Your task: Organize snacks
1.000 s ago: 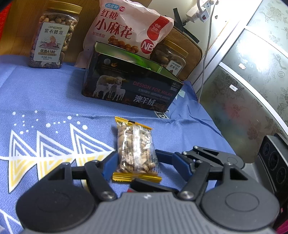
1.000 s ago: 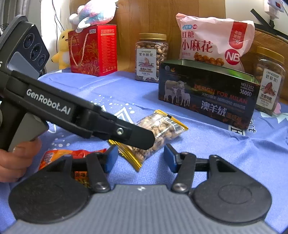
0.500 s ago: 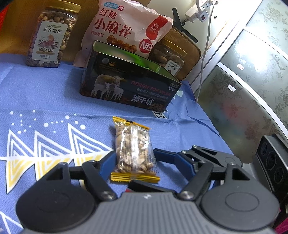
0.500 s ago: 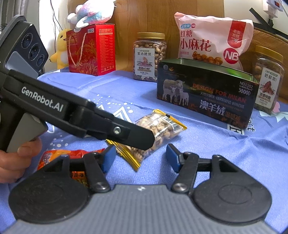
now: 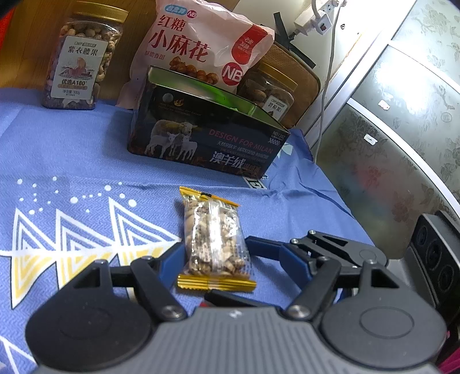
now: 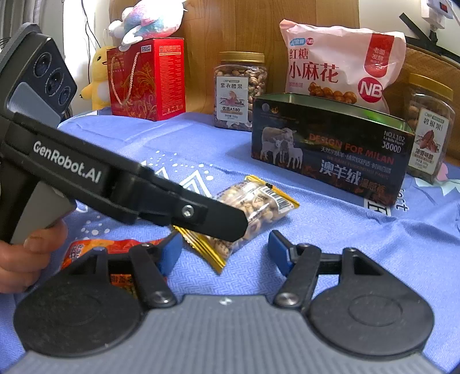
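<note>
**Blue cloth, one nut packet between your two tools**

Blue cloth (image 5: 72, 149) covers the table, and on it lies one clear nut packet (image 5: 214, 238) with gold ends. It sits at the table's middle, at 6 o'clock from the dark tin (image 5: 201, 138).

Your left gripper (image 5: 230, 254) stands spread around the packet. Its left pad is just beside the wrapper and its right pad is apart from it, so nothing is pinched. In the right wrist view, one black finger of this tool crosses over the packet.

Your right gripper (image 6: 224, 250) comes in from the packet's 3 o'clock. Its jaws are opening, with only the packet's near gold end between them, and neither pad presses on it.

Count the rest:
- One orange packet (image 6: 86, 250), at 9 o'clock from the right gripper and partly hidden behind its left finger.
- One open tin.
- One pink bag (image 5: 201, 43), at the tin's 12 o'clock.
- Two gold-lidded jars: one (image 5: 80, 57) at the tin's 10 o'clock and one (image 5: 268, 89) at its 2 o'clock.
- One red box (image 6: 146, 77), far left.
- Two plush toys: one (image 6: 149, 20) on top of the red box and a yellow one (image 6: 99, 74) beside it.

Your hand (image 6: 17, 259) grips the left tool's handle.
</note>
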`<state>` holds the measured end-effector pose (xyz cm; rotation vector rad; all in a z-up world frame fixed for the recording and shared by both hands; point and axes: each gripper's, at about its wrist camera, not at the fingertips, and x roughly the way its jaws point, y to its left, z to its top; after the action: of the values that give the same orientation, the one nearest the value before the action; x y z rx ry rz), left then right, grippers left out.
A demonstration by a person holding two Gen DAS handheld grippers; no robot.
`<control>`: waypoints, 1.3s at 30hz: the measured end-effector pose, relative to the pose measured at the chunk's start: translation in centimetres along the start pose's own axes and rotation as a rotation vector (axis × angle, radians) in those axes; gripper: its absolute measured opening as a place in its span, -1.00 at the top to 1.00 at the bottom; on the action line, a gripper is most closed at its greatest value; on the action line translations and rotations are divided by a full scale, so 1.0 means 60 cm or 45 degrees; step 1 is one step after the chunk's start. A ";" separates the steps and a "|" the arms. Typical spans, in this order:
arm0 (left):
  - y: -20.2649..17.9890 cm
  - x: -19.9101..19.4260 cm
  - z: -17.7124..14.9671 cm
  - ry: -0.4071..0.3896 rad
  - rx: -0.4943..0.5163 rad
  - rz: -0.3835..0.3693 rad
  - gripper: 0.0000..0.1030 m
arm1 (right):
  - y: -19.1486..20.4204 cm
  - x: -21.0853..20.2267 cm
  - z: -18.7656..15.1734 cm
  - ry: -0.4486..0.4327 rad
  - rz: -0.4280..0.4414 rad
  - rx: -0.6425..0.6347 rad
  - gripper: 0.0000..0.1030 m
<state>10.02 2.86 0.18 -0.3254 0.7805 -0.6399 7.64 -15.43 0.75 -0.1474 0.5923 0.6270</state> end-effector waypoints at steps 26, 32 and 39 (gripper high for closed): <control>-0.001 -0.009 -0.002 -0.020 0.005 0.003 -0.15 | 0.026 -0.007 -0.001 -0.046 -0.066 -0.116 0.25; -0.003 -0.008 -0.001 -0.022 0.013 -0.005 -0.15 | 0.026 -0.010 -0.002 -0.061 -0.076 -0.109 0.28; -0.003 -0.008 -0.003 -0.027 0.018 -0.009 -0.15 | 0.026 -0.014 -0.002 -0.073 -0.076 -0.097 0.29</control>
<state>9.52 3.02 0.44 -0.3215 0.7546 -0.6476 6.13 -14.64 1.16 -0.2170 0.5073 0.5941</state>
